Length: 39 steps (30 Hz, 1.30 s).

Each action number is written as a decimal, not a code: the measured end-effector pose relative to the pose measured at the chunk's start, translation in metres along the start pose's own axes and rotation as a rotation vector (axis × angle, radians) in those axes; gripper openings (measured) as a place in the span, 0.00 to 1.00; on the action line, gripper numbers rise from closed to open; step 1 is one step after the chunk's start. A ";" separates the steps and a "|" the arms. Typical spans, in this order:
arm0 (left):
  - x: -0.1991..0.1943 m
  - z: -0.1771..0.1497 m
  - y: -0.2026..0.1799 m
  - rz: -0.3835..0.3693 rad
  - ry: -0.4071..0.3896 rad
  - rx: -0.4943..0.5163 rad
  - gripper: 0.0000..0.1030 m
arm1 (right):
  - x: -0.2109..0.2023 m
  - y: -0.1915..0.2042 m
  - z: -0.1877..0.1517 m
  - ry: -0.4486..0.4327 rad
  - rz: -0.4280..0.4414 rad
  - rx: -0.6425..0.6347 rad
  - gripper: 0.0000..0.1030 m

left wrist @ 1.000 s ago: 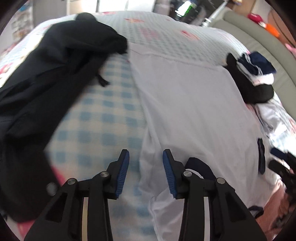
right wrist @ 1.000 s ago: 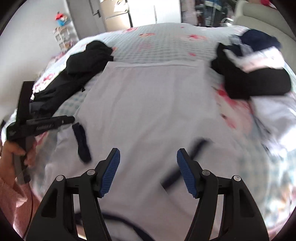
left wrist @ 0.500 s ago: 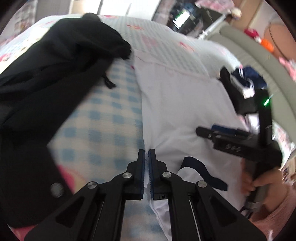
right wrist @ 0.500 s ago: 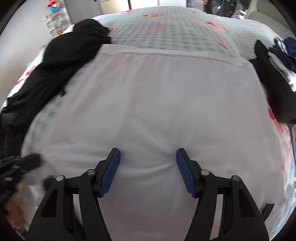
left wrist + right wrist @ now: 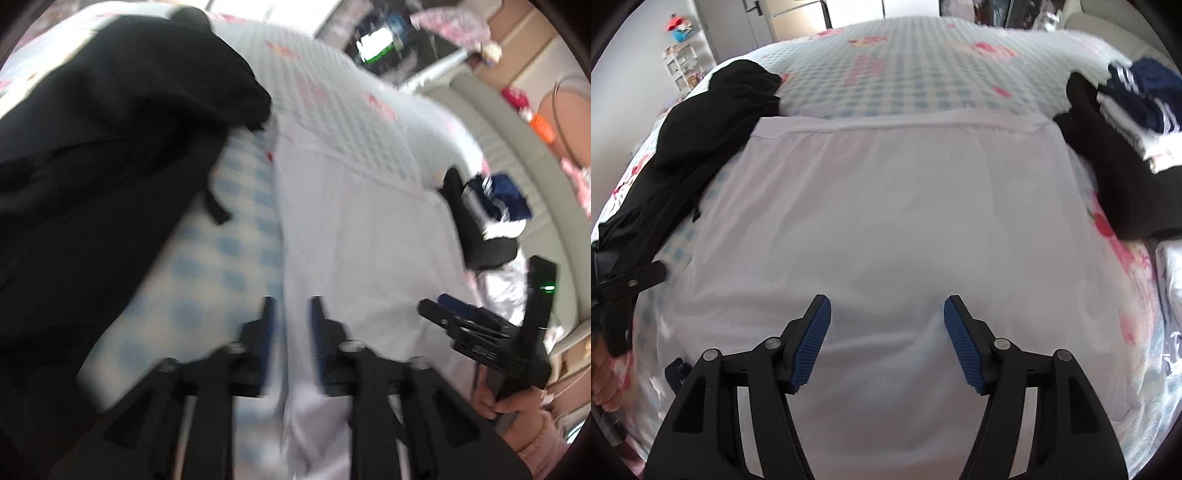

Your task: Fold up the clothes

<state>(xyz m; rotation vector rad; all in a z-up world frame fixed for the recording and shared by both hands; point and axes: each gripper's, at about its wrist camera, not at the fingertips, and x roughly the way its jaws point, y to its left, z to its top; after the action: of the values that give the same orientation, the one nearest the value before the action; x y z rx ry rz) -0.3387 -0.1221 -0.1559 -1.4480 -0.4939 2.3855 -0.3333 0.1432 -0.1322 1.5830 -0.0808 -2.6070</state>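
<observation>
White garment lies spread flat over the middle of the bed, far hem running straight across, near end under your two grippers. Its left edge runs along bare blue-check sheet; black clothing is heaped along the bed's left edge, touching the garment's far-left corner. A dark and navy-white pile sits at the right edge, just beside the far-right corner.

Left gripper: a half second ago your jaws were pinched shut at the garment's left edge; now they are opening, about half apart. The frame is blurred, but the white edge runs up between the fingers and no pad appears to press it. Read that as a pinch let go, or one that never took hold; the fold on this side is not yet made.

Right gripper: jaws wide, same spread as a second ago, poised over the near middle of the cloth, nothing held. A second ago it was further back, with the dark-trimmed sleeves in view; it has since come forward over the plain white body. The cloth rises in a slight hump between the fingertips.

Judgement: task early. Garment laid out and smoothed, no fold visible. You likely need a fresh, deeper grip on the left edge before carrying it across.
</observation>
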 end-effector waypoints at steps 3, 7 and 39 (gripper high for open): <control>0.026 0.002 -0.003 0.079 0.051 0.037 0.36 | 0.011 -0.001 0.002 0.021 0.008 -0.014 0.64; 0.025 0.001 0.001 0.095 0.033 0.014 0.08 | 0.019 -0.005 0.004 0.021 -0.021 -0.033 0.64; -0.019 -0.207 -0.178 0.336 0.042 0.331 0.48 | -0.099 -0.032 -0.190 -0.009 -0.077 -0.017 0.65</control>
<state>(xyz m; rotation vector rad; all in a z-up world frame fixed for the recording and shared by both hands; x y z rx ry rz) -0.1309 0.0566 -0.1518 -1.5149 0.1655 2.5231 -0.1215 0.1859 -0.1355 1.5996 0.0019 -2.6648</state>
